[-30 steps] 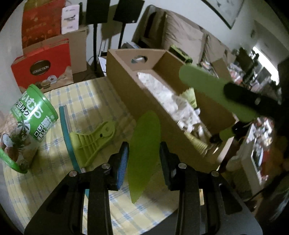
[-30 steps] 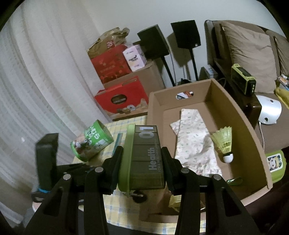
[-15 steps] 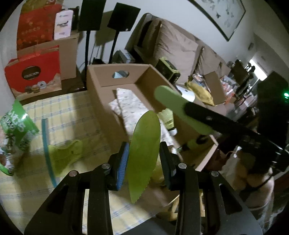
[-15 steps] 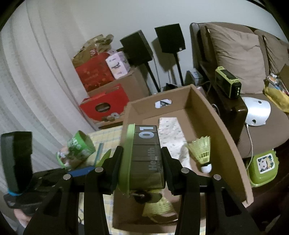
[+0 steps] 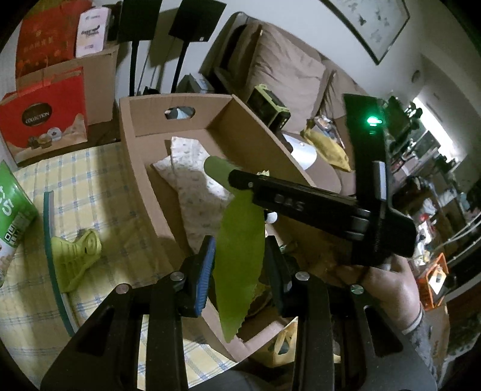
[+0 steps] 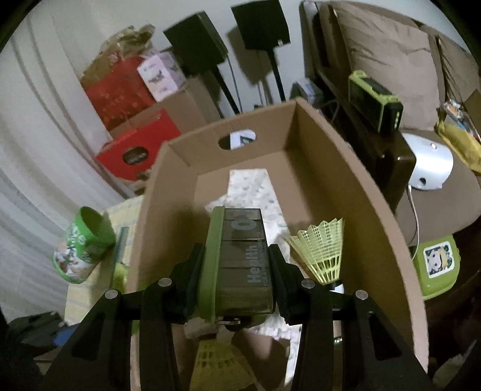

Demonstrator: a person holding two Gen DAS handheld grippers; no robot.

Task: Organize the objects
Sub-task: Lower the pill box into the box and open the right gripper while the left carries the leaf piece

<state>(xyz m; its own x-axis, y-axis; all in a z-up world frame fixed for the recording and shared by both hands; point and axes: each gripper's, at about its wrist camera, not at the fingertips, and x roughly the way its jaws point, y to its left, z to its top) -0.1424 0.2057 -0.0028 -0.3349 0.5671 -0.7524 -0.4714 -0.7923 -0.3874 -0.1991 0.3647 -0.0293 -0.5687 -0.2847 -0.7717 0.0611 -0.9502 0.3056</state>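
Black hand-held gripper (image 5: 240, 264); blue pad (image 5: 205, 278); silver screws

Two shuttlecocks (image 6: 323, 252) lie in one cardboard box (image 6: 375, 210) — plus one patterned cloth (image 5: 192, 183). One green can (image 6: 82, 245), one green clip (image 5: 75, 255), two speakers (image 6: 260, 22) on stands — three red boxes (image 5: 42, 117).

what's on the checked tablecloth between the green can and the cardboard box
In the left wrist view, a teal strip and a lime green plastic clip lie on the yellow checked tablecloth between the green printed can and the open cardboard box.
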